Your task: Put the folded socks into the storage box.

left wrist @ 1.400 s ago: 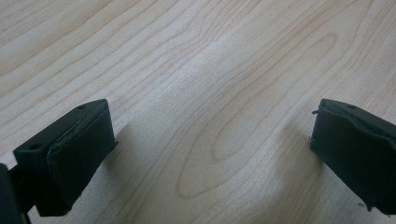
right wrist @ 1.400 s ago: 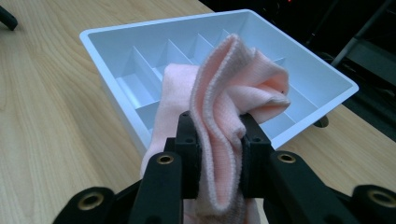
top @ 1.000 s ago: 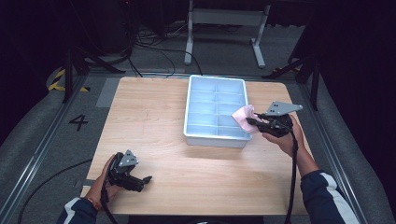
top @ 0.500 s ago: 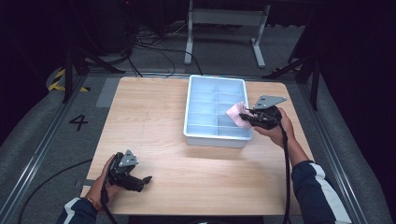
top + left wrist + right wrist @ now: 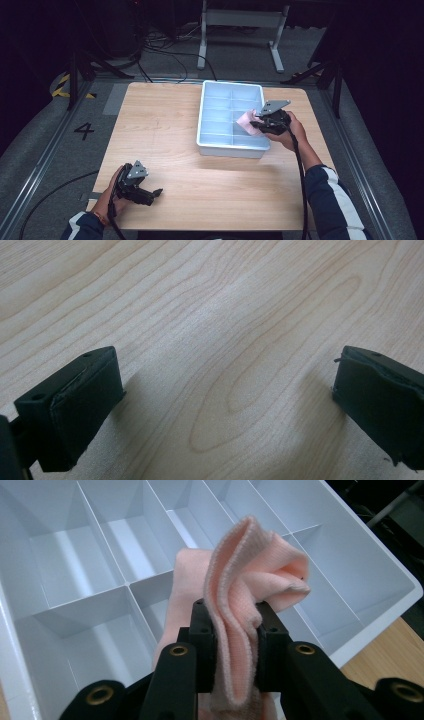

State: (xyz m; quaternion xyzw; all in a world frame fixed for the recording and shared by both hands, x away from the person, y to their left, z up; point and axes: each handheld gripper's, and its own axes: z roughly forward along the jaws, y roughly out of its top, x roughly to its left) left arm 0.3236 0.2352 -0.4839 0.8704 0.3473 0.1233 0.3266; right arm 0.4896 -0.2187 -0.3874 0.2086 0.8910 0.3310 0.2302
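The right gripper (image 5: 234, 630) is seen at the bottom centre of the right gripper view, with its two black jaws pressed against a pink cloth (image 5: 250, 575) that is pinched between them. The cloth is a soft knitted piece of pale salmon colour, with a fine ribbed texture. It is folded several times, so that rounded folds rise above the jaws, and another part hangs down behind them. It is held over a white divided tray (image 5: 70, 545), above the compartments in the middle of that frame.

In the high view, the right gripper (image 5: 261, 125) is found right of centre, at the right edge of the tray (image 5: 231, 148), and the cloth (image 5: 246, 122) is seen over the tray's right side.

The left gripper (image 5: 156, 192) is held low at the lower left of the high view, on the wooden table (image 5: 160, 120). In the left gripper view its jaws are spread wide, with bare wood between them.
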